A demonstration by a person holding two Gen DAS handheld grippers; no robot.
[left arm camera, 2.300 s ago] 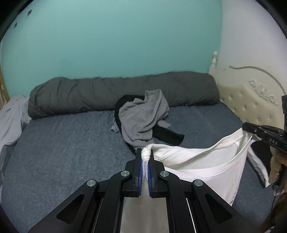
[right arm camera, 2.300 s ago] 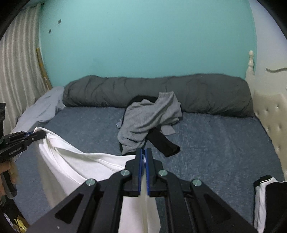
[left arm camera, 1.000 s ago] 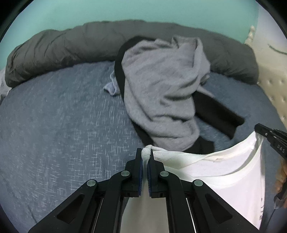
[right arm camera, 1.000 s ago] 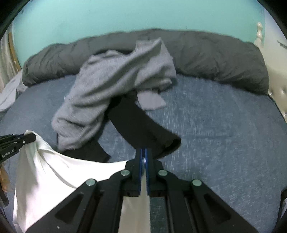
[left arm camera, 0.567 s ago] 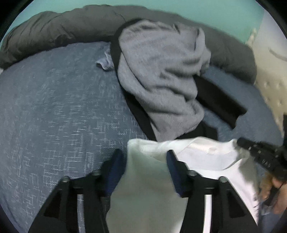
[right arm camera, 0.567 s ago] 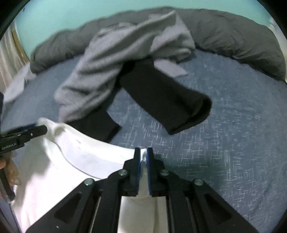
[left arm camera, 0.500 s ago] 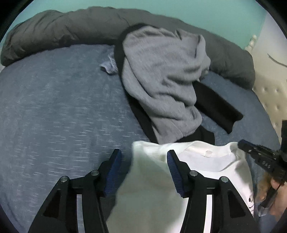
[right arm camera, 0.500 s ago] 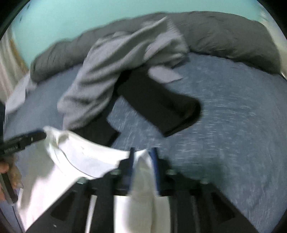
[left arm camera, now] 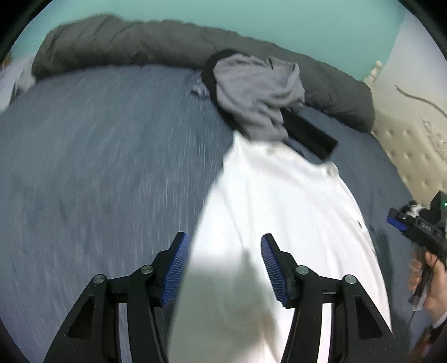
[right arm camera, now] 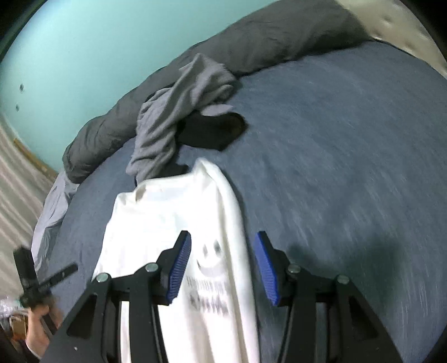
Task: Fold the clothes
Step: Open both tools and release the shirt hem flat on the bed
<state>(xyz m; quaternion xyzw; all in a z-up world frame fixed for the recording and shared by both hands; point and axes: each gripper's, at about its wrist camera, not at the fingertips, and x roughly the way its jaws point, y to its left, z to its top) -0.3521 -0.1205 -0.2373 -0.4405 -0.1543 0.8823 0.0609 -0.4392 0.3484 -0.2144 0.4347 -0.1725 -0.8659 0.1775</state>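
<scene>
A white shirt (left arm camera: 282,212) lies spread on the blue-grey bed (left arm camera: 97,156), its collar end away from both cameras and its body running back toward them and out of the bottom of each view. The left gripper (left arm camera: 225,270) hangs over the shirt's near left part with its jaws opening; the blue pads (left arm camera: 174,272) stand well apart, white cloth shows in the gap below them, and neither pad presses on it. The right gripper (right arm camera: 222,266) is likewise above the shirt's right edge, jaws opening, with cloth under the gap but not pinched. Between its pads the shirt shows a smiling-face print (right arm camera: 209,257) with dark lettering under it, too blurred to read. Just past the collar lies a heap of a grey garment (left arm camera: 258,97) over a black garment (left arm camera: 310,135); the shirt's far edge seems to touch this heap, though blur makes that uncertain. Behind the heap a rolled dark grey duvet (left arm camera: 125,42) runs along the teal wall (left arm camera: 279,16). A cream tufted headboard (left arm camera: 413,156) stands at the right of the left view. In each view the other gripper appears at the side edge, held in a hand (left arm camera: 431,282).
</scene>
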